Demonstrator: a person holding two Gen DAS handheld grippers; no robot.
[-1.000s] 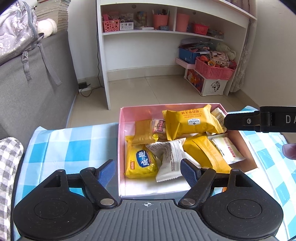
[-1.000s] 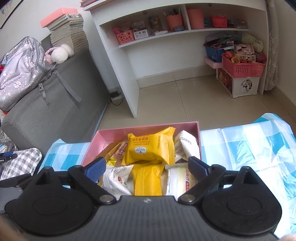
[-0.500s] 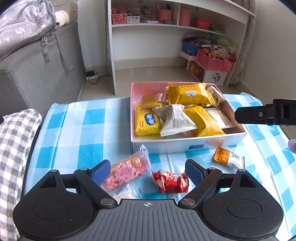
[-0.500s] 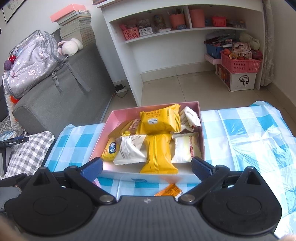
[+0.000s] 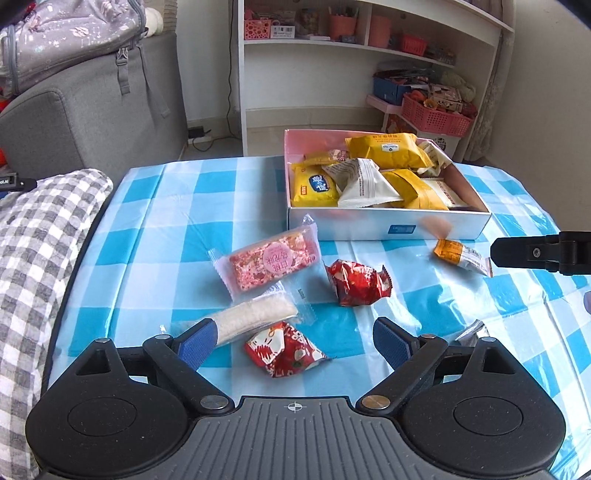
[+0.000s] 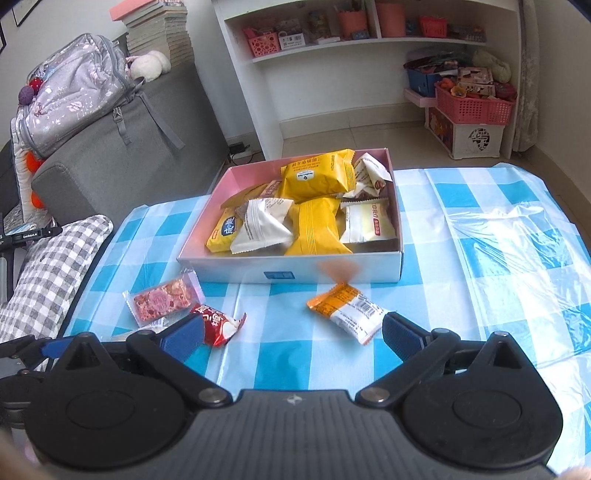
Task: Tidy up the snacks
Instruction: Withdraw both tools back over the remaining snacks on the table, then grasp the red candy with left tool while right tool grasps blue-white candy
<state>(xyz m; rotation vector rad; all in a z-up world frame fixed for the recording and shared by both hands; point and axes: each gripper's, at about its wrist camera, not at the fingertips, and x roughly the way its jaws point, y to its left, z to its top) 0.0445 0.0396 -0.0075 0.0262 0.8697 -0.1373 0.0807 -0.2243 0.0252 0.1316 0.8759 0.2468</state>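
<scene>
Blue-and-white checked tablecloth (image 5: 177, 206) over table, white shelf unit (image 6: 369, 74) and grey sofa (image 5: 92, 110) behind. Left gripper (image 5: 291, 341) wide open, holding nothing, above red wrapped snack (image 5: 284, 352); white rice bar (image 5: 255, 317) touches its left finger. Beyond lie pink nougat pack (image 5: 271, 262) and second red snack (image 5: 356, 282). Right gripper (image 6: 293, 332) wide open, empty; orange-and-white packet (image 6: 347, 308) just ahead. Farther back, pink-lined box (image 6: 295, 267) packed with yellow and white snack packs.

Ahead of your jaws stands a white shelf unit (image 6: 369, 55); left of them, a grey sofa (image 6: 122, 147) carrying a backpack (image 6: 74, 88) and stacked books (image 6: 159, 33).
</scene>
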